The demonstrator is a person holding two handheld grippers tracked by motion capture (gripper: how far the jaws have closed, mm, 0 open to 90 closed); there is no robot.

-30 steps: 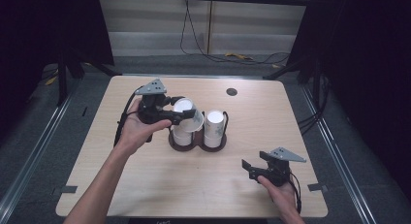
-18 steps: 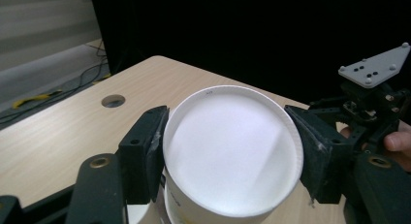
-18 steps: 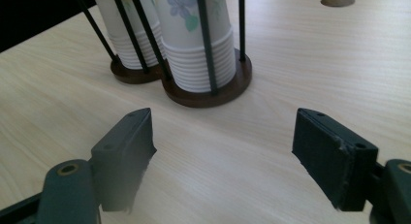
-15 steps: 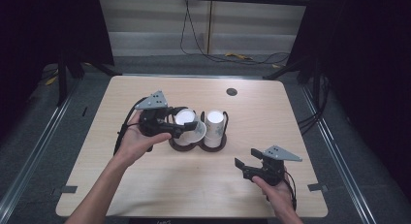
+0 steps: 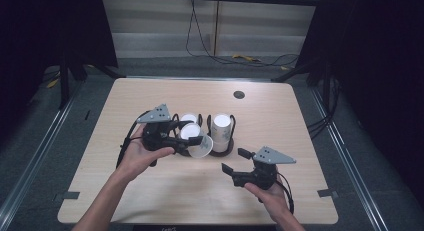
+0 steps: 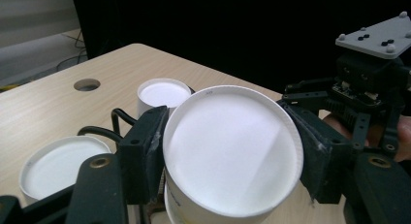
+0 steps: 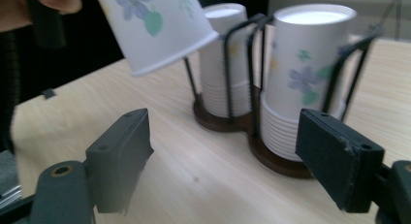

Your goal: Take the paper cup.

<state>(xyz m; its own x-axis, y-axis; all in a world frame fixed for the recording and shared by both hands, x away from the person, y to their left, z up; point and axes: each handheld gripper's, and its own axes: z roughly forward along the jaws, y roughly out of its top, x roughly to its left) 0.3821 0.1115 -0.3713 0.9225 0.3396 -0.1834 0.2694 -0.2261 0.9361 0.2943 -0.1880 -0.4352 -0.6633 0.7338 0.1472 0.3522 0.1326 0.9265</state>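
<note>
My left gripper (image 5: 187, 137) is shut on a white paper cup (image 5: 201, 147) with a flower print. The cup is upside down and tilted, held in the air just in front of the left stack of cups (image 5: 189, 119). In the left gripper view its white bottom (image 6: 232, 151) sits squeezed between the two pads (image 6: 145, 146). A second stack (image 5: 221, 128) stands to the right in the same black wire holder (image 5: 220, 152). My right gripper (image 5: 234, 160) is open and holds nothing, near the holder's front right. In the right gripper view it (image 7: 230, 156) faces both stacks (image 7: 305, 73), with the held cup (image 7: 155, 25) at upper left.
The holder stands mid-table on a light wooden tabletop (image 5: 150, 191). A round cable hole (image 5: 239, 95) lies at the back right. Dark curtains and cables surround the table. Bare wood lies along the near edge between the two forearms.
My left gripper has carried the cup off the left stack, toward the near side and slightly lower. My right gripper has moved left, closer to the holder.
</note>
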